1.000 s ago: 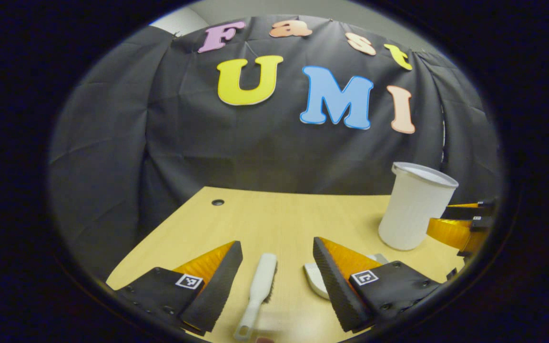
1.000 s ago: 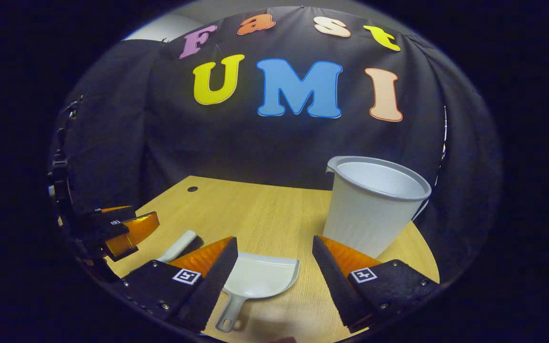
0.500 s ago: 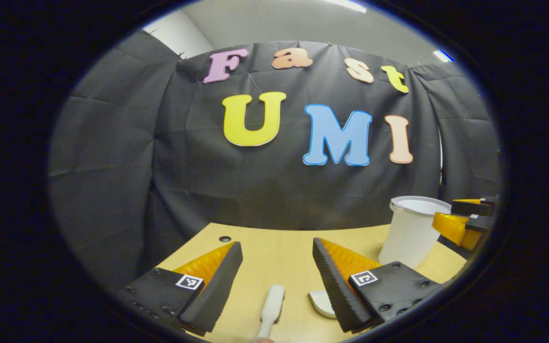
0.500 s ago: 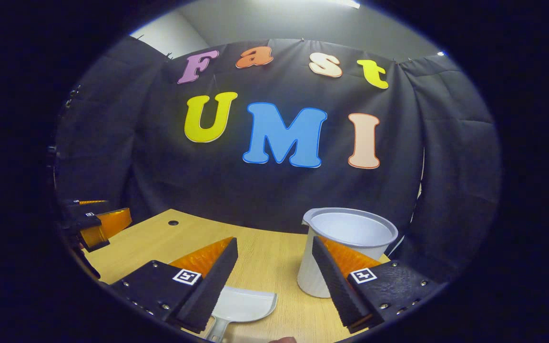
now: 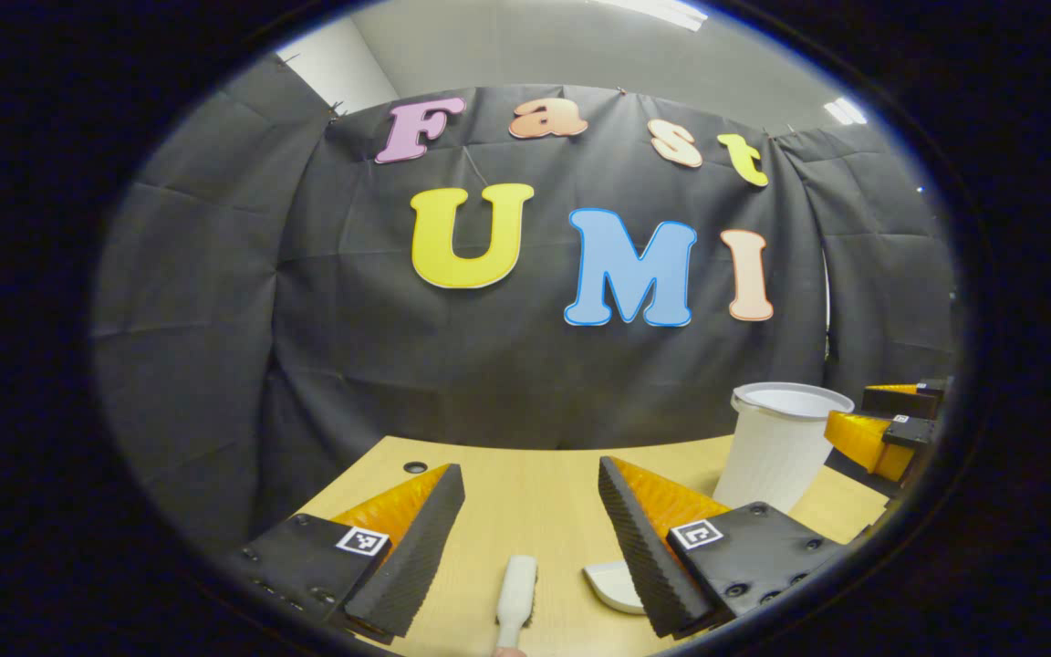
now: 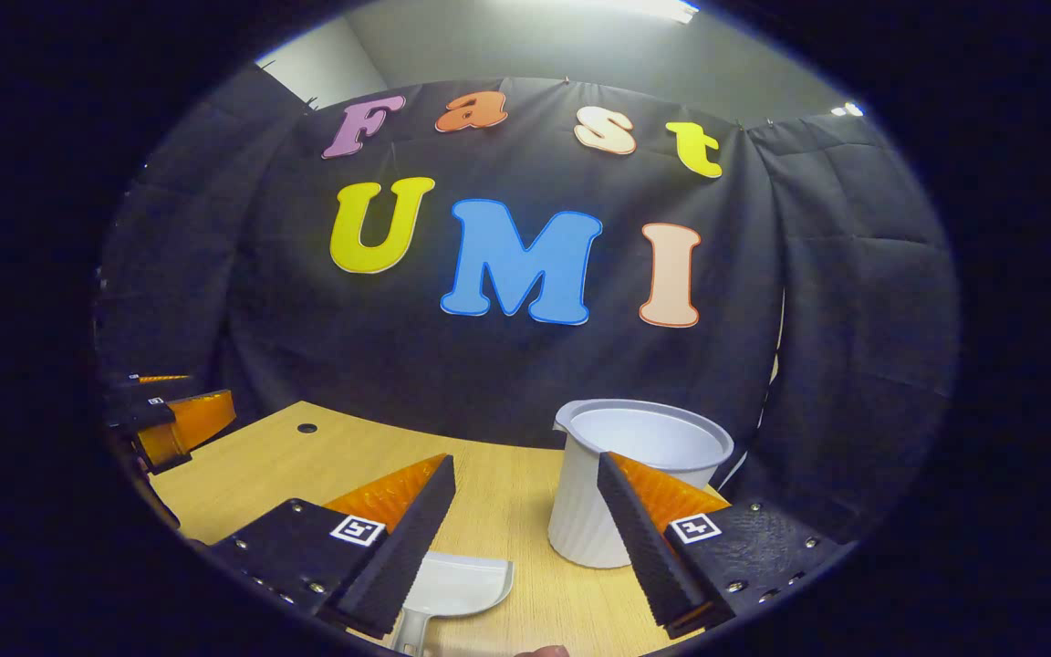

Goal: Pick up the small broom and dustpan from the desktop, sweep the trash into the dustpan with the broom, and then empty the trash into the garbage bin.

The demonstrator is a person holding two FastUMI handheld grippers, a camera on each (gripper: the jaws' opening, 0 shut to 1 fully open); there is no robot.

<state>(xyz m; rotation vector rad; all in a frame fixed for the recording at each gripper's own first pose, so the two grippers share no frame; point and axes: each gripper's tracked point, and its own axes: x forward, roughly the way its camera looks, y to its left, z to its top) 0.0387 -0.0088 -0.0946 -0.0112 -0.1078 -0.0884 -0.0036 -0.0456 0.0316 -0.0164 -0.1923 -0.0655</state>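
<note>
White broom (image 5: 516,591) between the wide-spread, empty left hand-held gripper (image 5: 530,497), dustpan (image 6: 462,589) between the right hand-held gripper (image 6: 525,488), likewise spread

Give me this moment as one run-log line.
phase: pre-grasp | left tongs: open above broom | right tongs: open above dustpan | bin: upright on desk | trash: not seen
</note>
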